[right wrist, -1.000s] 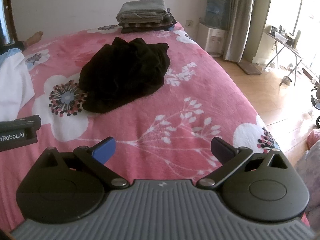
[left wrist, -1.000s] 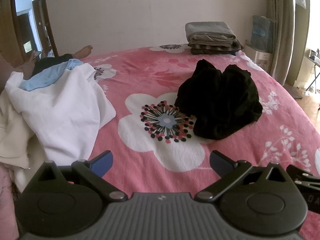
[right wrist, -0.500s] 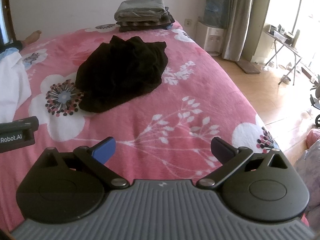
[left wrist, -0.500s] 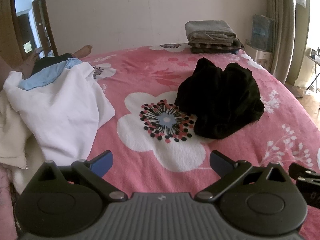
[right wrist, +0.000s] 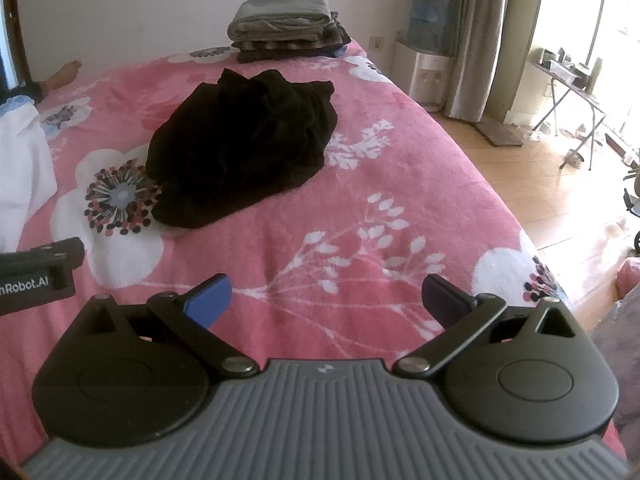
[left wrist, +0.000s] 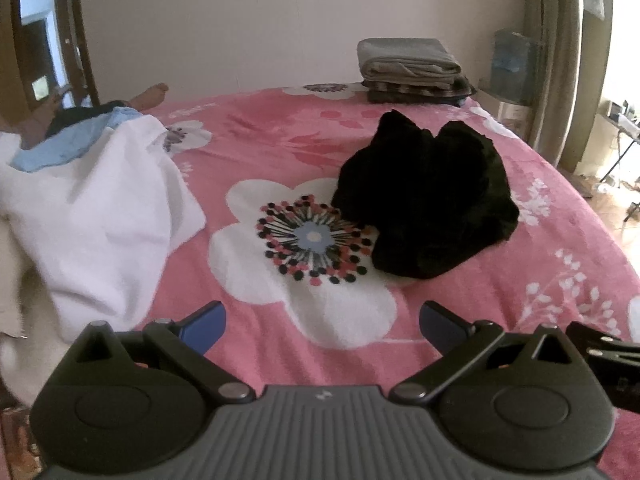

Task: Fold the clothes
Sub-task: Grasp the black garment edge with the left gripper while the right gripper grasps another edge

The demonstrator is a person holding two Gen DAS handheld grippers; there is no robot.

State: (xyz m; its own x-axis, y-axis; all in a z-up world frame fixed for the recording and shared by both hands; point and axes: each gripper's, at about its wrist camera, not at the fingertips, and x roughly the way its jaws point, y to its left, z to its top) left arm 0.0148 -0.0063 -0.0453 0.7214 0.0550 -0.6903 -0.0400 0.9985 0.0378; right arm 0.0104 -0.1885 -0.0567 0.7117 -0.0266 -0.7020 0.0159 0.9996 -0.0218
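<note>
A crumpled black garment (left wrist: 428, 196) is lying mid-bed on the pink floral blanket (right wrist: 360, 184), beside a white cloth (left wrist: 100, 216). Both the left gripper (left wrist: 322, 322) and right gripper (right wrist: 326, 298) are hovering near it, spread wide and empty. Folded clothes (right wrist: 286, 26) are sitting stacked behind.

Matt black cloth garment (left wrist: 428, 196)

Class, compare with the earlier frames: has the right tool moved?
Yes. In the right wrist view the black garment and folded stack sit lower and larger than before, so the right tool advanced toward them.
</note>
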